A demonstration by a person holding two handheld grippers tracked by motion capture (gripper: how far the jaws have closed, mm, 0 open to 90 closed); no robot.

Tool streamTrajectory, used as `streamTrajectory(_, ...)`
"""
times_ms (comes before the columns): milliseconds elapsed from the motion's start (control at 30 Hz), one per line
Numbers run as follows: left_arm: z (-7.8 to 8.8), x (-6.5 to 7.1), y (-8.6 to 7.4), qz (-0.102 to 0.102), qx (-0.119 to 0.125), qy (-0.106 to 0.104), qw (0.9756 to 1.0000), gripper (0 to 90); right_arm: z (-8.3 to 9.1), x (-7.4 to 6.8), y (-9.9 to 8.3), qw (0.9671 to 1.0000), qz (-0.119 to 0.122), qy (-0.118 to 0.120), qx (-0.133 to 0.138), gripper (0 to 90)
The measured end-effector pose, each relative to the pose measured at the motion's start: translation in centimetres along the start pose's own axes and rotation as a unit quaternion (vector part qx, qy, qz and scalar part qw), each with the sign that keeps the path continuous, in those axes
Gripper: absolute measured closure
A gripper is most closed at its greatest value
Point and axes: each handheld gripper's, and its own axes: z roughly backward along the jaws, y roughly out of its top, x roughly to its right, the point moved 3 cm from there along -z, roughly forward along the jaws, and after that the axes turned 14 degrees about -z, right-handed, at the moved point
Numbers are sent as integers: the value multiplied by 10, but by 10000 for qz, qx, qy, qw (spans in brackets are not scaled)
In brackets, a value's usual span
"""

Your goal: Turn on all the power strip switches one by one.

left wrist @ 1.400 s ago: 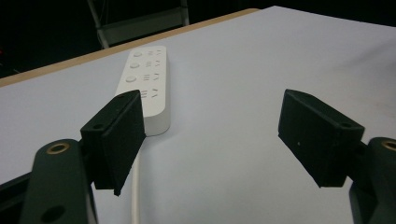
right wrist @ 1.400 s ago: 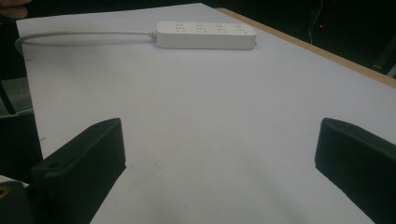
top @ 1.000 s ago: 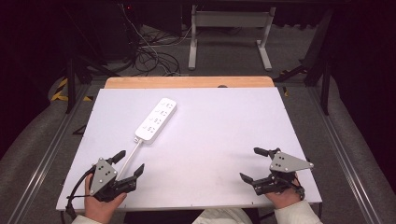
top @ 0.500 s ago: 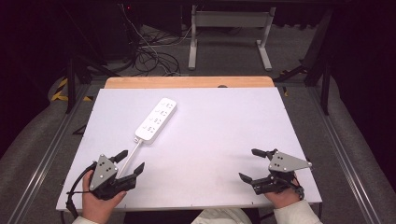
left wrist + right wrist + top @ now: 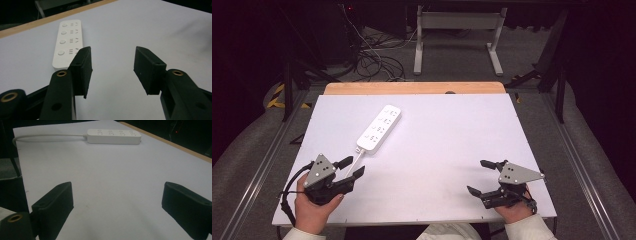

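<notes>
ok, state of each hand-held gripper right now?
Left hand-held gripper: open, jaws just been closing, nothing between them.
Right hand-held gripper: open wide, empty.

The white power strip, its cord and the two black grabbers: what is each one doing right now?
Long white plastic power strip: lying flat on the white table, nothing plugged in, untouched.
Thin white cord: on the table, running from the strip toward the left gripper.
Left gripper: fingers apart, just been closing, nothing between them.
Right gripper: fingers wide open, empty.
</notes>
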Motion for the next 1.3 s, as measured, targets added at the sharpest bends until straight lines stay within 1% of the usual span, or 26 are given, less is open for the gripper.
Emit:
streamTrajectory(67, -2, -2, 7, -34, 12, 1, 10000, 489, 0, 0, 0, 10000, 1, 4, 3, 107)
streamTrajectory(133, -2, -3, 9, -35, 4, -20, 10000, 488, 0, 0, 0, 10000, 4, -2, -4, 107)
streamTrajectory(167, -4, -5, 12, -98, -22, -5, 9999, 489, 0, 0, 0, 10000, 1, -2, -9, 107)
streamTrajectory(200, -4, -5, 12, -98, -22, -5, 9999, 490, 0, 0, 0, 10000, -5, -9, -11, 106)
streamTrajectory(233, -5, -6, 15, -112, -76, 67, 9999, 493, 0, 0, 0, 10000, -2, -2, -9, 107)
streamTrajectory(267, -5, -6, 15, -112, -76, 67, 9999, 493, 0, 0, 0, 10000, -3, -2, -11, 107)
streamTrajectory(300, -6, -8, 18, -46, -62, 20, 10000, 496, 0, 0, 0, 10000, 1, -8, -13, 107)
streamTrajectory(400, -7, -9, 19, -5, -78, 0, 10000, 498, 0, 0, 0, 10000, 3, -2, -4, 107)
streamTrajectory(433, -8, -11, 21, -35, -114, -6, 9999, 500, 0, 0, 0, 10000, 4, 7, -3, 107)
streamTrajectory(467, -9, -11, 22, 42, -131, -50, 9999, 500, 0, 0, 0, 10000, 5, 9, -4, 107)
streamTrajectory(533, -10, -12, 23, 47, -153, -41, 9999, 499, 0, 0, 0, 10000, 14, -1, -16, 107)
streamTrajectory(567, -11, -15, 24, 4, -205, -38, 9998, 497, 0, 0, -1, 10000, 4, 10, -9, 107)
streamTrajectory(633, -12, -15, 25, 51, -238, -97, 9997, 537, 1, -1, -1, 10000, 5, 8, 12, 107)
streamTrajectory(667, -14, -17, 26, -4, -379, -113, 9992, 557, 1, -1, 0, 10000, -2, 15, 19, 107)
streamTrajectory(700, -14, -17, 26, -4, -379, -113, 9992, 575, 1, -1, -1, 10000, 3, 14, 15, 107)
streamTrajectory(733, -17, -20, 27, -14, -512, -123, 9986, 594, 1, -1, -1, 10000, 6, 17, 5, 107)
streamTrajectory(767, -19, -22, 28, -19, -600, -210, 9980, 626, 0, -1, -1, 10000, 22, 18, 2, 107)
streamTrajectory(833, -20, -24, 28, -31, -624, -233, 9978, 679, 0, -1, -1, 10000, 42, 20, -10, 106)
streamTrajectory(933, -25, -30, 30, 22, -661, -343, 9972, 741, 0, -2, -1, 10000, 44, 11, -2, 106)
streamTrajectory(1000, -28, -35, 30, 40, -697, -211, 9973, 794, 0, -2, -1, 10000, 51, 13, 4, 106)
streamTrajectory(1033, -32, -40, 30, 40, -748, -118, 9971, 832, 0, -2, -1, 10000, 55, 14, 3, 106)
streamTrajectory(1067, -32, -40, 30, 40, -748, -118, 9971, 853, 0, -2, -1, 10000, 55, 14, 3, 106)
streamTrajectory(1100, -36, -44, 29, 105, -749, -89, 9971, 880, 0, -2, -1, 10000, 77, 14, 7, 106)
streamTrajectory(1133, -38, -46, 29, 185, -761, -97, 9969, 880, 0, -2, -1, 10000, 77, 14, 7, 106)
streamTrajectory(1267, -52, -60, 24, 282, -939, 3, 9952, 896, 0, -2, -1, 10000, 74, 20, 17, 105)
streamTrajectory(1300, -55, -63, 23, 341, -979, -24, 9946, 896, 0, -2, 0, 10000, 77, 13, 17, 104)
